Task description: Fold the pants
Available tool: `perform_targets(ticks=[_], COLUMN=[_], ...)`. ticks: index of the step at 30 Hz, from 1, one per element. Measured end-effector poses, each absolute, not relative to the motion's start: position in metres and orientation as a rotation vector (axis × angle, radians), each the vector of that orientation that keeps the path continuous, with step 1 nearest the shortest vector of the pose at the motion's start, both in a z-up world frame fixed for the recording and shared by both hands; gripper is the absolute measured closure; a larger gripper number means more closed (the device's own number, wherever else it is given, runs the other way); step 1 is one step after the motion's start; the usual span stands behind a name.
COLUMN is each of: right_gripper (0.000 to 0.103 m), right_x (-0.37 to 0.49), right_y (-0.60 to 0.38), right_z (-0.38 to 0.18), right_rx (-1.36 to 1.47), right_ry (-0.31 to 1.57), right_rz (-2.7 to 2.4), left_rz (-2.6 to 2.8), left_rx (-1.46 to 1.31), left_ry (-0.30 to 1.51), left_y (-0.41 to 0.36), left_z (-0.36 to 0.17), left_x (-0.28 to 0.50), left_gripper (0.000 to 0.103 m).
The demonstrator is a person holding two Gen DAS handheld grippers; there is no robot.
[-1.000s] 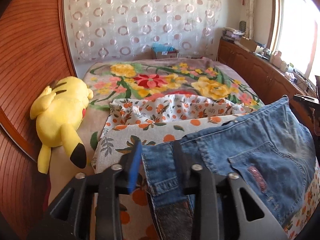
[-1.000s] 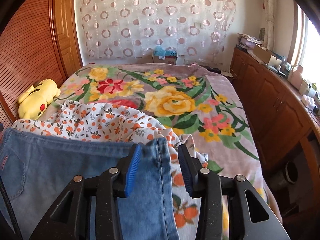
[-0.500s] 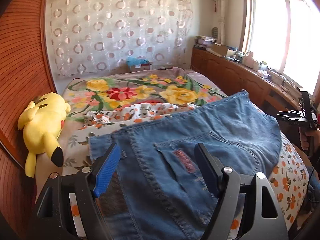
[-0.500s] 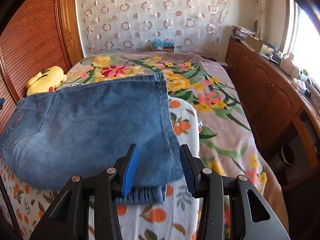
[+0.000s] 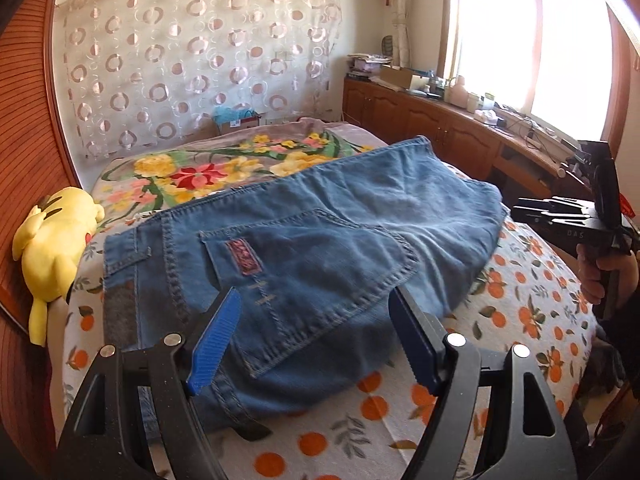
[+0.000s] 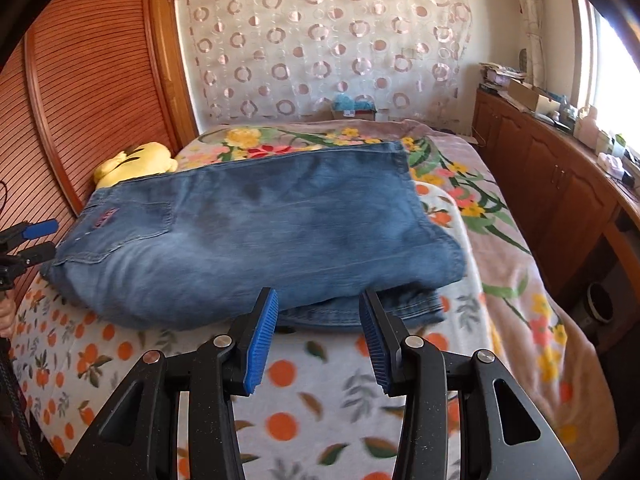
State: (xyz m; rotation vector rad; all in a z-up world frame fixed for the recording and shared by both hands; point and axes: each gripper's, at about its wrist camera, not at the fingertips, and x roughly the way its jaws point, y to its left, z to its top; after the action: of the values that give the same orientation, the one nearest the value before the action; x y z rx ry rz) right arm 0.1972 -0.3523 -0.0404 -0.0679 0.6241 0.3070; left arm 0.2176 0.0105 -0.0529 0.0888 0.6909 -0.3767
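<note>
The blue jeans [image 5: 320, 240] lie folded on the orange-print sheet [image 5: 520, 300], back pocket up. My left gripper [image 5: 314, 340] hovers open and wide over their near edge; the cloth shows between the fingers but the blue pads do not press it. At the right edge a hand holds my right gripper [image 5: 532, 210] beside the jeans. In the right wrist view the jeans [image 6: 248, 232] fill the middle. My right gripper [image 6: 318, 340] stands open just short of their folded edge, nothing between its pads. The left gripper [image 6: 34, 242] shows at the far left.
A yellow plush toy [image 5: 56, 240] lies against the wooden panel on the left. Beyond the sheet spreads a floral blanket [image 6: 480, 200]. Wooden cabinets [image 6: 560, 168] with clutter on top run along the right under the window. A box [image 6: 354, 110] sits by the curtain.
Both grippers let go of the jeans and drew back towards the near side. The jeans came down folded flat on the sheet. The left jaws opened wide.
</note>
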Motion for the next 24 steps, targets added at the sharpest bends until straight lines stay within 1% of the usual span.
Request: perform_targets(ticks=[13,21,22,24], right_gripper=[0.059,0.059,0.059,0.059], right_x=[0.132,0.124,0.124,0.123], right_y=[-0.319,-0.319,-0.323,-0.319], right_z=[-0.072,-0.079,-0.080,-0.081], right_rx=[-0.054,-0.103,-0.104,-0.110], right_ry=[0.619,0.604,0.604,0.605], right_rz=[0.398,0.367,0.356,0.332], left_rz=[-0.385,-0.418,-0.429,-0.449], left_rx=[0.097,0.126,0.140,0.165], left_ry=[0.716,0.763,0.763,0.766], left_y=[-0.008,-0.031,-0.036,-0.047], left_z=[-0.065,-0.084,-0.086,-0.089], left_x=[0.173,0.171,0.171,0.173], left_gripper=[0.026,0.026,0.028,0.038])
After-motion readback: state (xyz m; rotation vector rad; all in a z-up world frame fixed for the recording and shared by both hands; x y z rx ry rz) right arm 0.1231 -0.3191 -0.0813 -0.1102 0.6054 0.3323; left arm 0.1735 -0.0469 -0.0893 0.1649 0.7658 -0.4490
